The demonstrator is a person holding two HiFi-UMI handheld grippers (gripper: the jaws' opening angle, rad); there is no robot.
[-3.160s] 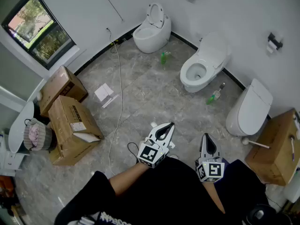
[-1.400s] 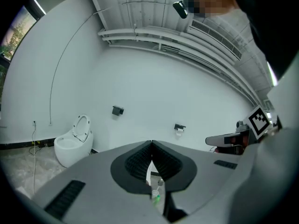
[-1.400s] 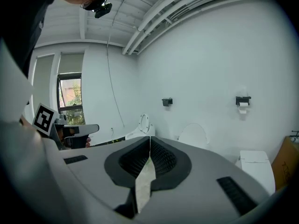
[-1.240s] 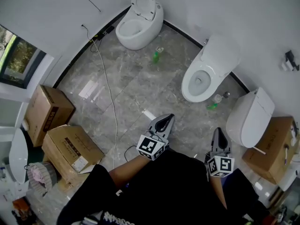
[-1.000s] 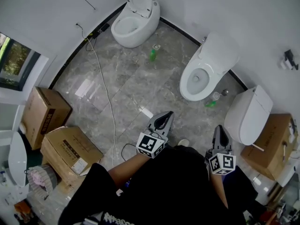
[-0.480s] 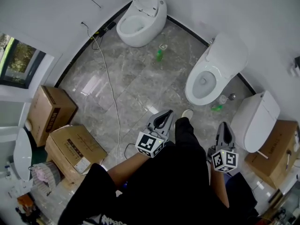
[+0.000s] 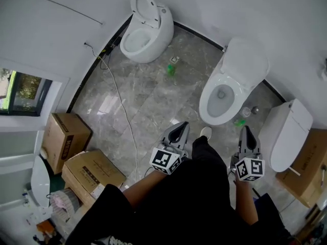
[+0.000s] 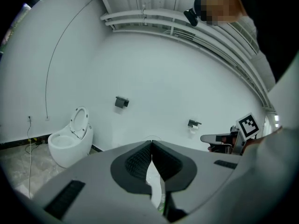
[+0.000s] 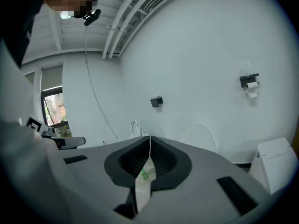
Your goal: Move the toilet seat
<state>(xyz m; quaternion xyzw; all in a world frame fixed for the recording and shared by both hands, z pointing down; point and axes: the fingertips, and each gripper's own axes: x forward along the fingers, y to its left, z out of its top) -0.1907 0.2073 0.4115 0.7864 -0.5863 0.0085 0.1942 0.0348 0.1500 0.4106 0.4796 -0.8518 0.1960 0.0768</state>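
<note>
Upper left of the head view, we see an oval toilet [image 7: 145,32] with its toilet seat [image 7: 142,5] tipped up toward the wall. The middle toilet [image 7: 220,93] sits right of centre, lid [image 7: 246,60] up and bowl open, just ahead of both grippers. A third toilet [image 7: 288,134] at the right edge is closed.

Only the head view gives us the floor: a green bottle [image 7: 171,70] near the oval toilet, cardboard boxes [image 7: 66,137] at lower left, and a cable [image 7: 122,111].

The gripper views add the upper walls. The left gripper view shows a black wall fitting [image 8: 121,101], and the right gripper view shows a paper roll holder [image 9: 250,83].

Box labels are too small for us to read. The marker cubes carry only square patterns.

The left gripper [image 7: 180,130] and right gripper [image 7: 248,132] are held close to the body, side by side, pointing up-frame. A shoe [image 7: 206,132] shows between them. Both pairs of jaws are pressed together with nothing between them.
</note>
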